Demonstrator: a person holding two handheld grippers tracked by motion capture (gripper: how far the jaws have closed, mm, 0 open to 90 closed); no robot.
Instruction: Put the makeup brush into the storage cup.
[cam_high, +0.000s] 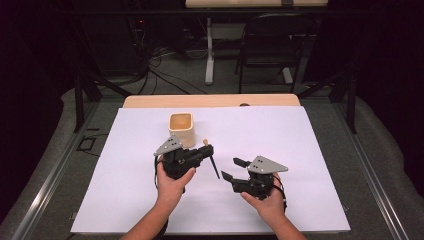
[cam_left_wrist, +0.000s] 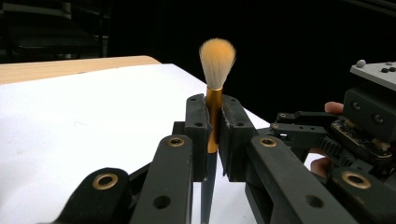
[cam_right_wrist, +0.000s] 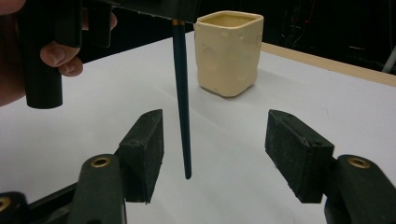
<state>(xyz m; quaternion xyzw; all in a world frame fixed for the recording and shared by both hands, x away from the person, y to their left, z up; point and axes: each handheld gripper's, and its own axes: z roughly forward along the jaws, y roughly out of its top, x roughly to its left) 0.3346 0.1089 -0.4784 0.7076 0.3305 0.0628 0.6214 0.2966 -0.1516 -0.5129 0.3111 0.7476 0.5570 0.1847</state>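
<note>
Right gripper (cam_right_wrist: 215, 154) jaws wide, empty, dark handle hanging between them. Left gripper (cam_left_wrist: 214, 135) clamps the tan-bristled, gold-ferruled makeup brush (cam_left_wrist: 215, 88) upright. Cream square ceramic cup (cam_right_wrist: 229, 51) beyond. Probably a handover: close low on handle before left lets go.

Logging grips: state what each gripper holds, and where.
Left gripper clamps the makeup brush at its gold ferrule. Right gripper is open, holding nothing.
</note>
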